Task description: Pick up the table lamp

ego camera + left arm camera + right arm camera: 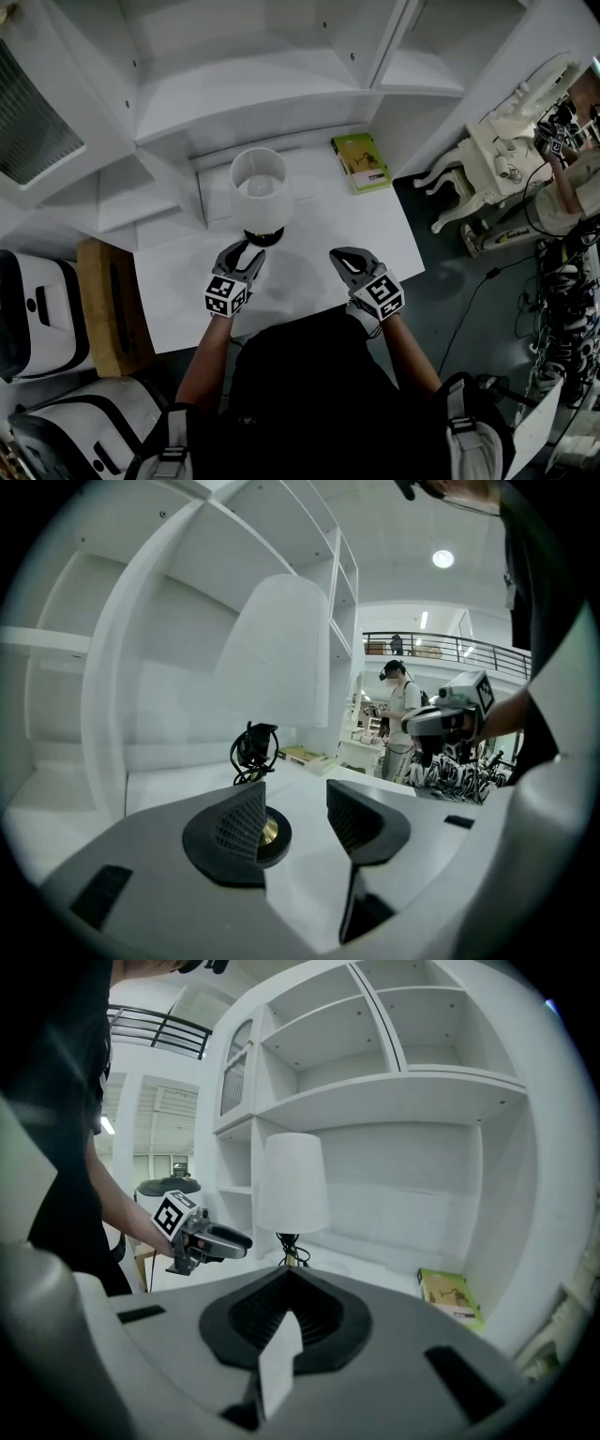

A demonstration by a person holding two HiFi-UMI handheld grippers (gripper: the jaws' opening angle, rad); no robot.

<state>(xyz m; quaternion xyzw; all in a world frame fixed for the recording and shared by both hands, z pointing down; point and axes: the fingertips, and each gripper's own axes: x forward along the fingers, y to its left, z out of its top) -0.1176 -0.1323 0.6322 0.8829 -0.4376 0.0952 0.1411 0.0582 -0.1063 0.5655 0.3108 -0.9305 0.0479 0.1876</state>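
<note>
The table lamp [258,187] stands on the white desk [356,225], with a white shade above a round black base [262,236]. My left gripper [249,247] is right in front of that base, jaws open. In the left gripper view the base with its brass collar [271,833] sits against the inner side of the left jaw, and the pads do not press on it. The shade [277,658] towers above, and a coiled black cable [251,752] lies behind. My right gripper [338,254] hovers to the lamp's right, shut and empty; it sees the lamp's shade [292,1183] and my left gripper [234,1240].
A green book [361,162] lies at the desk's back right. White shelves [244,84] rise behind and left of the lamp. A wooden stool [103,300] stands left of the desk, an ornate white chair [497,150] to the right. A person [398,714] stands far off.
</note>
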